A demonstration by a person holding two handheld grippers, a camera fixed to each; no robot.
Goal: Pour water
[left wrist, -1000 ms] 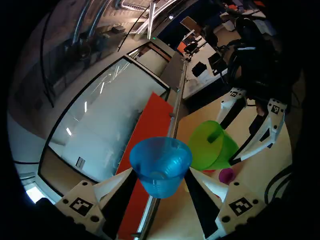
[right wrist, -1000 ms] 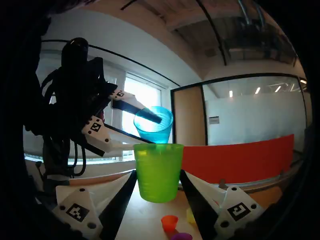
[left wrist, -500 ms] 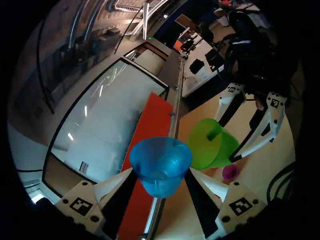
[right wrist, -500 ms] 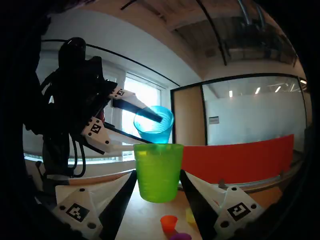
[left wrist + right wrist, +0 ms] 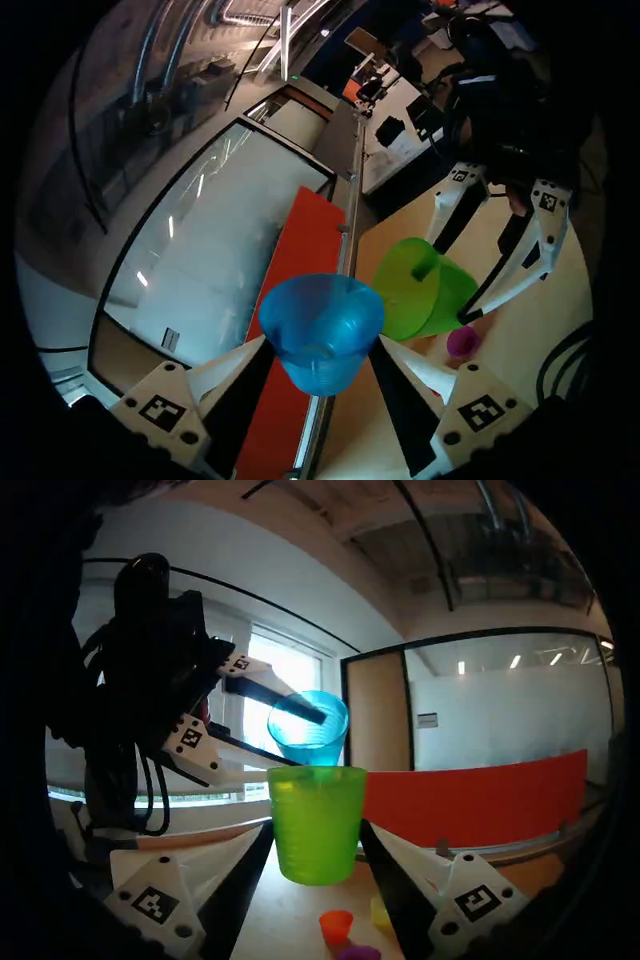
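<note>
Blue cup [image 5: 322, 330]: clenched in left gripper [image 5: 321, 346], tilted, hanging just above far rim of green cup [image 5: 315, 824], itself clamped in right gripper [image 5: 316, 827] over bench [image 5: 292, 914]. Easy to overshoot the mouth with a hasty tip, splashing bench and little cups [image 5: 336, 922] below.

In the left gripper view, the green cup [image 5: 400, 298] and the right claw [image 5: 445, 293] holding it have drifted slightly upward. In the right gripper view, the left claw [image 5: 294, 738] gripping the blue cup [image 5: 314, 749] has leaned marginally leftward.
</note>
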